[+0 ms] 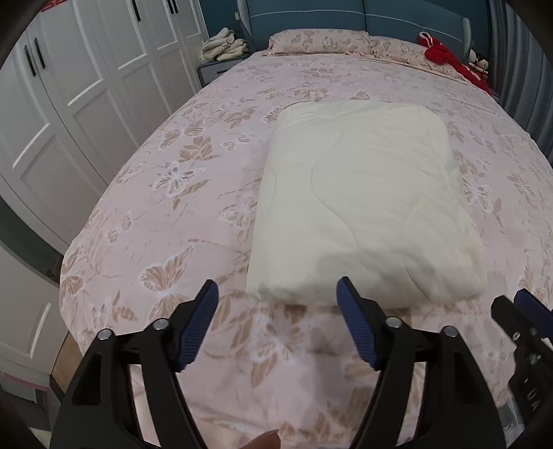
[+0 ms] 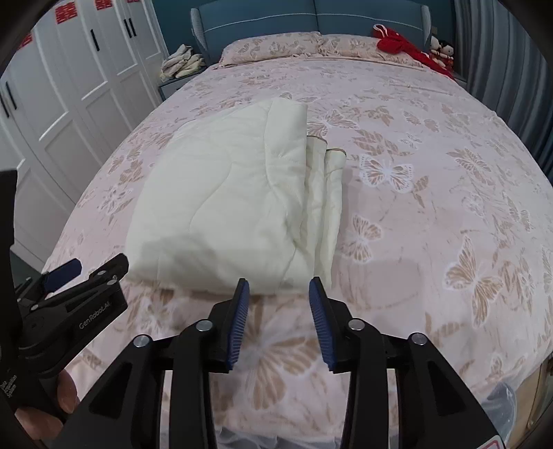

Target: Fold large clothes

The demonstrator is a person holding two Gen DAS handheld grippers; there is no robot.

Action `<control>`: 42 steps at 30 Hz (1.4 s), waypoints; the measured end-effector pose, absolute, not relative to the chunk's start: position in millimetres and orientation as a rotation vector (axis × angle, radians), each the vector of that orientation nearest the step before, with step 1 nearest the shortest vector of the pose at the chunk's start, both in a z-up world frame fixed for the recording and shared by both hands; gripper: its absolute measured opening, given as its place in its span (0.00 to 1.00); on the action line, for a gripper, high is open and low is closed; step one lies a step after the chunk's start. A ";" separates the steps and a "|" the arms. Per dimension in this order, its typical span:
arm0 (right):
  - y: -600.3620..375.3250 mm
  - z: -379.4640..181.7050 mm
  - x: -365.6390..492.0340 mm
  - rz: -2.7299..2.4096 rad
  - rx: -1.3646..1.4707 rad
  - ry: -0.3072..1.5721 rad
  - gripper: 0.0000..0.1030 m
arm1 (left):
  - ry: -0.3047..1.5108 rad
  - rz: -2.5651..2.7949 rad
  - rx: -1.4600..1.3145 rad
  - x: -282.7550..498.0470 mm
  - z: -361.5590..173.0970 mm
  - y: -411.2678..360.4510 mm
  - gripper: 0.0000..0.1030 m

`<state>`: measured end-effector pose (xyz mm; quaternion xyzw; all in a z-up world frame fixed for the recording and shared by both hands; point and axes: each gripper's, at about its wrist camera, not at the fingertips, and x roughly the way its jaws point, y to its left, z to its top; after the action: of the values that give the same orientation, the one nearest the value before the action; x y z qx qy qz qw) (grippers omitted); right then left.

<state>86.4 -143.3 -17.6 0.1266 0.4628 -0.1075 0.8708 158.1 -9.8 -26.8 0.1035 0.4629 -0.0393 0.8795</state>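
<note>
Lying folded on the bed (image 1: 193, 179): cream quilt (image 1: 363, 207), long axis running from foot toward headboard (image 2: 311, 17); layered edges show on its right side, underside hidden. Bedspread pink, butterfly print. White wardrobe (image 1: 69, 86) at left. Left hand-held gripper (image 1: 276, 323) spread wide, empty; right hand-held gripper (image 2: 279, 323) parted, empty, both just short of quilt.

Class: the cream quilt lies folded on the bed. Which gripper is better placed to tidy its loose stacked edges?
Probably the right gripper: open, it faces the quilt's layered edges directly. The left gripper, also open, faces the smooth near-left corner, farther from those layers.
</note>
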 end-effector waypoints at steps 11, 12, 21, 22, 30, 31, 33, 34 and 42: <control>-127.6 -20.7 44.4 -0.236 0.253 0.939 0.37 | 0.937 -0.123 0.248 110.2 -30.2 -16.4 0.76; -126.5 -21.0 41.7 -0.240 0.247 0.936 0.38 | 0.937 -0.127 0.247 107.3 -30.7 -16.8 0.76; -121.7 -24.7 26.6 -0.254 0.234 0.931 0.38 | 0.933 -0.132 0.252 89.5 -36.5 -18.5 0.76; -122.2 -24.7 26.1 -0.254 0.234 0.930 0.38 | 0.931 -0.131 0.254 87.6 -36.8 -18.5 0.76; -117.6 -27.1 22.6 -0.252 0.226 0.937 0.38 | 0.925 -0.128 0.272 80.8 -38.5 -21.1 0.76; -117.8 -27.1 22.1 -0.250 0.227 0.937 0.38 | 0.924 -0.128 0.271 80.6 -38.3 -20.8 0.76; -116.5 -27.3 21.9 -0.252 0.226 0.937 0.38 | 0.926 -0.128 0.270 80.3 -38.4 -21.3 0.76; -116.9 -27.4 22.0 -0.254 0.224 0.935 0.38 | 0.923 -0.127 0.271 80.0 -38.1 -21.3 0.76; -115.6 -28.0 19.9 -0.259 0.222 0.933 0.38 | 0.920 -0.122 0.262 78.1 -37.5 -21.3 0.75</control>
<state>19.9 -115.6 -28.0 0.1063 0.4478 -0.1241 0.8791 78.1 -21.3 -37.5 0.1260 0.4422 -0.0586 0.8861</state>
